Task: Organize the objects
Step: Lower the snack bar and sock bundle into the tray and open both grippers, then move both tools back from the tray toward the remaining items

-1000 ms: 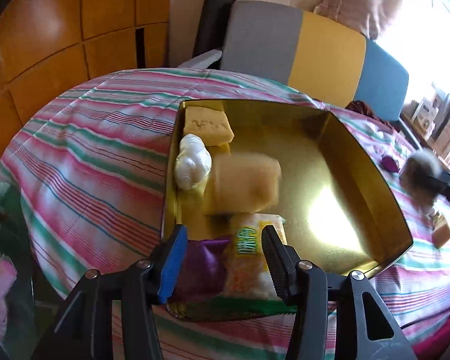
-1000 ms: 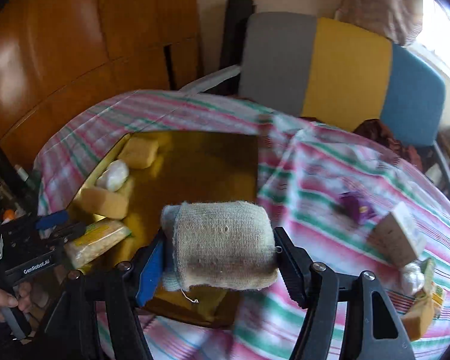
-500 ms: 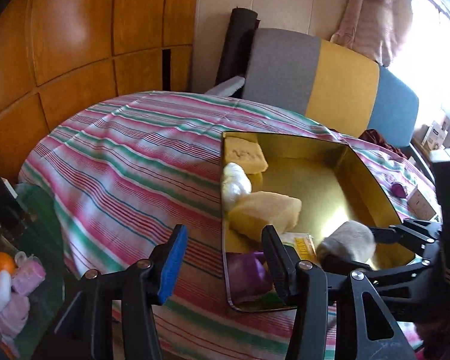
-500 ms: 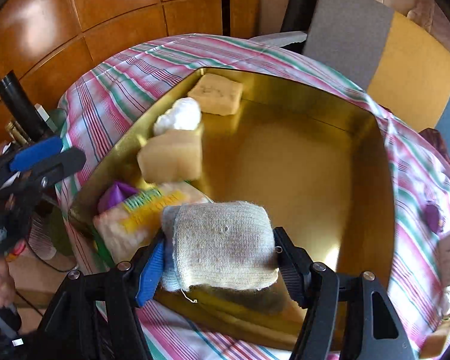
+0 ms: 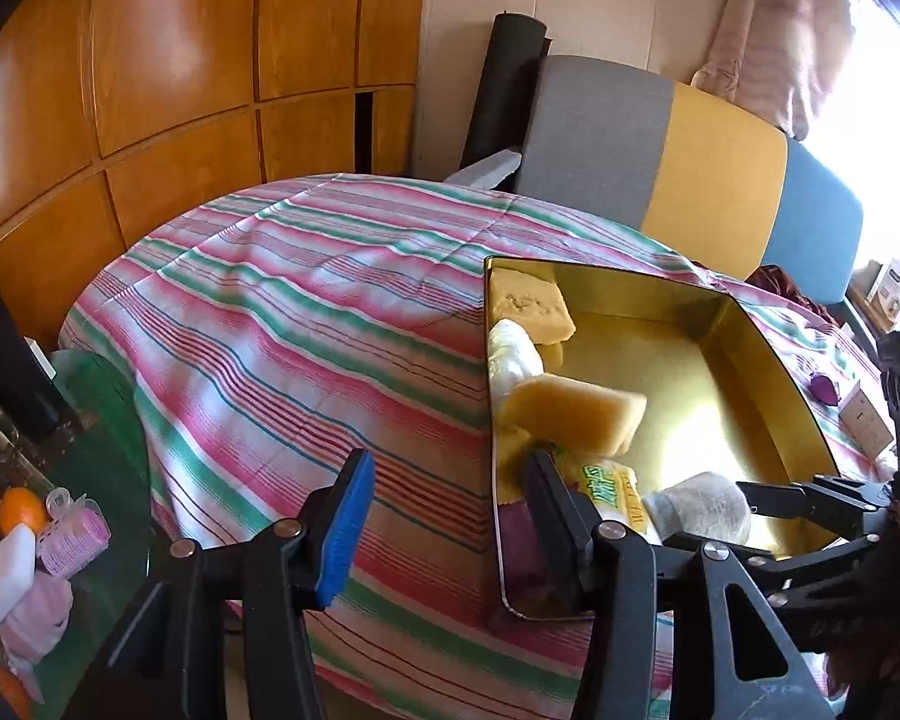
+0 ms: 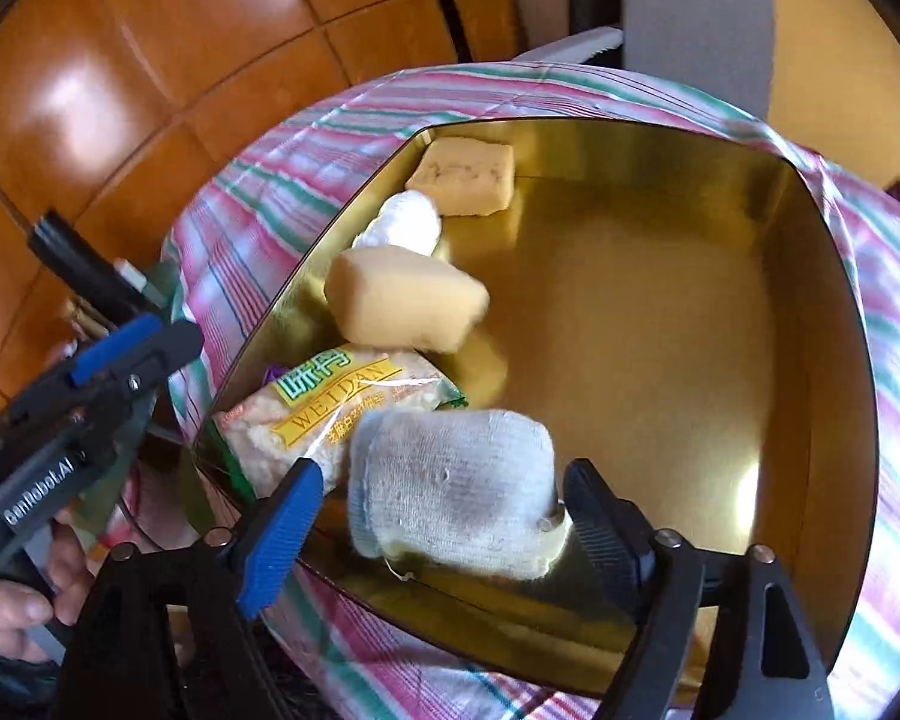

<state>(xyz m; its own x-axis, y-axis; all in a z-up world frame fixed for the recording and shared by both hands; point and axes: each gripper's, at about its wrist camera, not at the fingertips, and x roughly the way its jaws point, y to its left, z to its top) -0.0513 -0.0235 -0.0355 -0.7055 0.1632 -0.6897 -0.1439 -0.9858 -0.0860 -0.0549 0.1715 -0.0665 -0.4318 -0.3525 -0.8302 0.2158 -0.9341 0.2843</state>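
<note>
Tabletop (image 5: pixel 282 324), one, under a striped cloth.

Gold tin (image 6: pixel 660 312), one, open-topped, on the tabletop; the landmark for what follows.

Yellow sponge blocks, two: one (image 6: pixel 465 177) in the tin's far left corner, one (image 6: pixel 405 297) midway along its left wall.

Snack packet (image 6: pixel 330 408), one, near left corner.

Rolled sock (image 6: pixel 456 492), one, at the tin's near wall.

White wad (image 6: pixel 408 222), one, between the sponges.

Right hand-held gripper (image 6: pixel 438 510): jaws opening, sock between them, pads clear of it.

Left hand-held gripper (image 5: pixel 450 516): partly open, empty, left of the tin.
</note>
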